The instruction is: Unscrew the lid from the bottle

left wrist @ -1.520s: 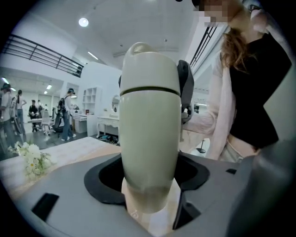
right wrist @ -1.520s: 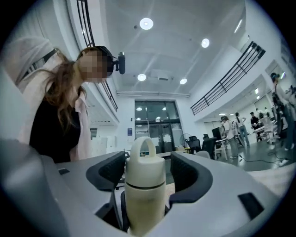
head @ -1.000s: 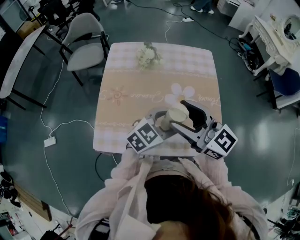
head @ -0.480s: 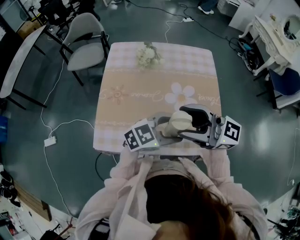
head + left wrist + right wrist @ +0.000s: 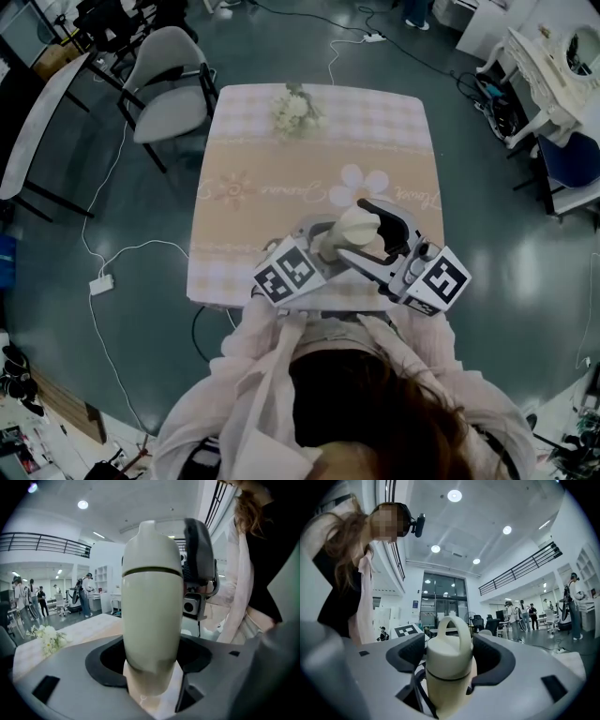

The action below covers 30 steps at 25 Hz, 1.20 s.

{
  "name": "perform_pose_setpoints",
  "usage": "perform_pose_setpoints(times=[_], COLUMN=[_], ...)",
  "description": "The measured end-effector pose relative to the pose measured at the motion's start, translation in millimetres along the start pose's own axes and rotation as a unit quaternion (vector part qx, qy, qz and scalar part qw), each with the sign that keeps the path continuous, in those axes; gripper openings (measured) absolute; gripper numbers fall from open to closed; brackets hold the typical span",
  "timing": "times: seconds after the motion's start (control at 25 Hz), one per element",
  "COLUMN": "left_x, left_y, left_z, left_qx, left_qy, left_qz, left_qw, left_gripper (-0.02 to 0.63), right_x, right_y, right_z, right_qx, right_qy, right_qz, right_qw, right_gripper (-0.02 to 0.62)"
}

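The task is only partly done, as far as we can judge. The lid [image 5: 448, 663] sits on the bottle [image 5: 352, 230], and the dark seam between lid and body looks thin and even all the way round, so we cannot tell whether any turn is already gained. What is left, in our judgement, is to take the lid again, turn it loose and lift it off.

The bottle is held upright above the near part of the worktop [image 5: 281, 159], a little right of the middle, and seems not to stand on it. The left tongs [image 5: 151, 660] pinch the lower body of the bottle from both sides and carry it. The right tongs [image 5: 450, 648] come from the near right and stand around the lid, one pad on each side and the loop handle rising between them. Their jaws have just been opening, so they are spread. The pads are just beside the lid, and we judge they do not press on it.
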State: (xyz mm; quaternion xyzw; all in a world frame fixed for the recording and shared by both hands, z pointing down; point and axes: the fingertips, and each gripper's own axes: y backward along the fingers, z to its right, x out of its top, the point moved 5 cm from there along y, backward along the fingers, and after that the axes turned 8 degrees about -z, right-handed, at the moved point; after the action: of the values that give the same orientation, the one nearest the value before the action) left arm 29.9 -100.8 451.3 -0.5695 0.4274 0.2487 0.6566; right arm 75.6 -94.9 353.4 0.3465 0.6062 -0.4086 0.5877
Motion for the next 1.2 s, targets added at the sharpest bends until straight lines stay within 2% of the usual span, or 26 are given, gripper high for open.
perform_pose_setpoints(times=[0.08, 0.28, 0.48, 0.64, 0.72, 0.8, 0.88, 1.08, 1.2], left_x=[0, 0, 1, 4, 6, 5, 4, 1, 1], left_y=[-1, 1, 4, 9, 10, 8, 7, 4, 3], left_z=[1, 5, 14, 24, 27, 26, 20, -1, -10], left_qx=[-0.001, -0.022, -0.073, -0.127, -0.14, -0.133, -0.11, -0.006, 0.029], left_qy=[-0.002, -0.011, -0.022, -0.038, -0.041, -0.033, -0.019, 0.014, 0.036], left_qz=[-0.003, 0.009, 0.032, 0.052, 0.058, 0.058, 0.053, 0.024, 0.025], left_qw=[1.0, 0.9997, 0.9965, 0.9899, 0.9875, 0.9889, 0.9924, 0.9996, 0.9986], left_gripper=[0.313, 0.313, 0.313, 0.313, 0.313, 0.313, 0.313, 0.313, 0.313], right_x=[0, 1, 4, 8, 9, 8, 8, 3, -5], right_y=[-1, 1, 4, 8, 10, 11, 11, 5, 0], right_z=[2, 0, -7, -15, -16, -13, -9, 2, 9], right_qx=[-0.003, 0.025, 0.07, 0.123, 0.139, 0.126, 0.09, -0.008, -0.063], right_qy=[-0.009, -0.014, -0.002, -0.005, -0.011, -0.015, -0.02, -0.024, -0.027], right_qz=[0.0, 0.006, 0.017, 0.038, 0.046, 0.049, 0.049, 0.018, -0.002], right_qw=[1.0, 1.0, 0.997, 0.992, 0.989, 0.991, 0.995, 1.0, 0.998], right_gripper=[0.308, 0.305, 0.304, 0.304, 0.304, 0.308, 0.315, 0.364, 0.367])
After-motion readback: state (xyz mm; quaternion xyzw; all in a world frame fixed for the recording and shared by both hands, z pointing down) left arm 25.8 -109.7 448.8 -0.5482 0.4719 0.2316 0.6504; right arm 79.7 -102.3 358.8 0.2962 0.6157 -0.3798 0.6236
